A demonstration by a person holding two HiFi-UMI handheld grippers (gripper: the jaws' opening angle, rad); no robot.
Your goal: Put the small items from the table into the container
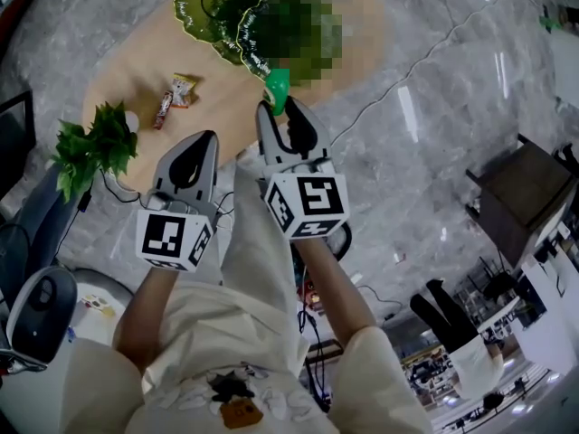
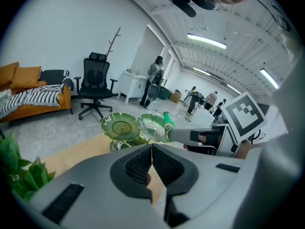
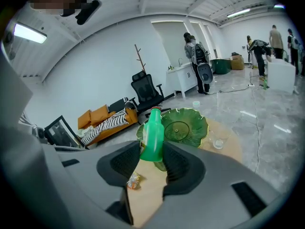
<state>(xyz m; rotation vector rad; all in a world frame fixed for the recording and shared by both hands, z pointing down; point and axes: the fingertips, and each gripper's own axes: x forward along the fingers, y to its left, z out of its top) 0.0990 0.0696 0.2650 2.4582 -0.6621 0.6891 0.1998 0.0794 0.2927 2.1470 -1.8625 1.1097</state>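
A: How is the floor (image 1: 425, 107)?
B: Grey marble, shiny.
A: And the furniture?
B: A black office chair (image 2: 96, 82) stands beside an orange sofa (image 2: 64, 98), near a white wall (image 2: 52, 27). Long ceiling lamps (image 2: 207, 41) shine.

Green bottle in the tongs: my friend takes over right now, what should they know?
Right tongs: shut on the green bottle, close by the green leaf dish.
Left tongs: shut, empty.
On the table: a pale snack packet and a red snack packet, left of the bottle in the head view.
Done: bottle picked up.
Left: bottle into the dish, then both packets.
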